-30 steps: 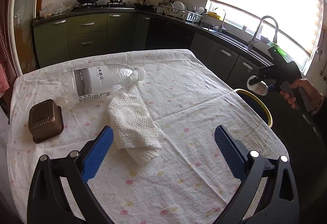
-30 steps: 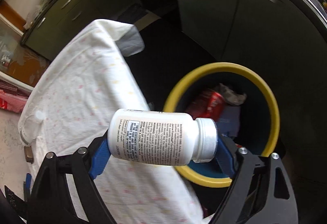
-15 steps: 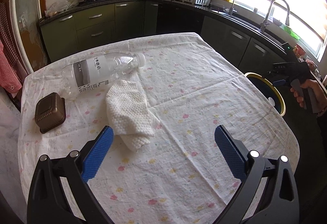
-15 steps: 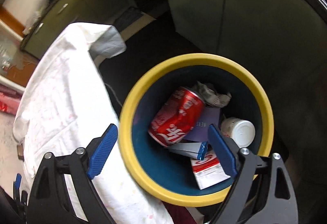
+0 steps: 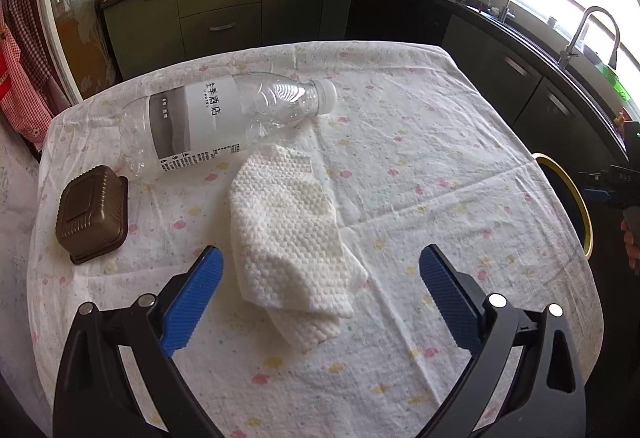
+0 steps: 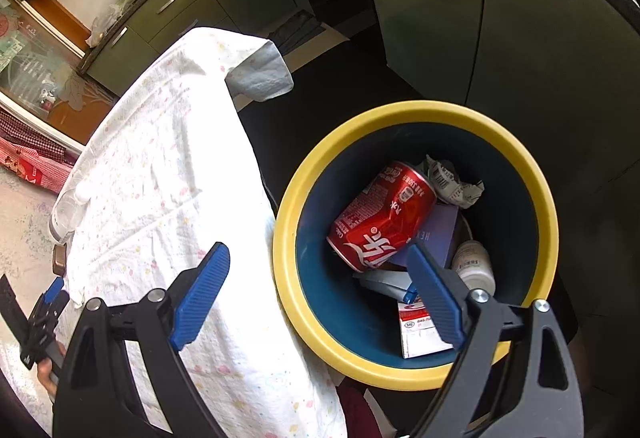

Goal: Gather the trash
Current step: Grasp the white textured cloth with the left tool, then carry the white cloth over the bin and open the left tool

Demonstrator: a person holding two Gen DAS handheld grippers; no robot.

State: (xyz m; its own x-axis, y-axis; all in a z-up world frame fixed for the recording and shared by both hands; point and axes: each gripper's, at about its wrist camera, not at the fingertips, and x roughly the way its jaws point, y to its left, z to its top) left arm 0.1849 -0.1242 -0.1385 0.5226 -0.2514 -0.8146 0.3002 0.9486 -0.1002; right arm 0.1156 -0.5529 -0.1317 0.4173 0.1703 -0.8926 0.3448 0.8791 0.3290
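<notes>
My left gripper (image 5: 320, 270) is open and empty, just above the table, with a crumpled white paper towel (image 5: 288, 234) between its fingers. A clear plastic bottle (image 5: 224, 118) lies on its side behind the towel. A brown ribbed plastic box (image 5: 93, 213) sits at the left. My right gripper (image 6: 316, 274) is open and empty above the yellow-rimmed blue bin (image 6: 416, 110) beside the table. The bin holds a red can (image 6: 380, 218), a white pill bottle (image 6: 474, 266), crumpled paper (image 6: 452, 178) and cartons.
The table carries a white flowered cloth (image 5: 420, 142). The bin's rim (image 5: 576, 194) shows past the table's right edge. Dark green cabinets (image 5: 224, 14) line the back and right walls, with a sink tap (image 5: 588, 26) at the window.
My right gripper opened and let the white pill bottle drop into the bin, then shifted left over the rim. My left gripper has drawn closer to the paper towel.
</notes>
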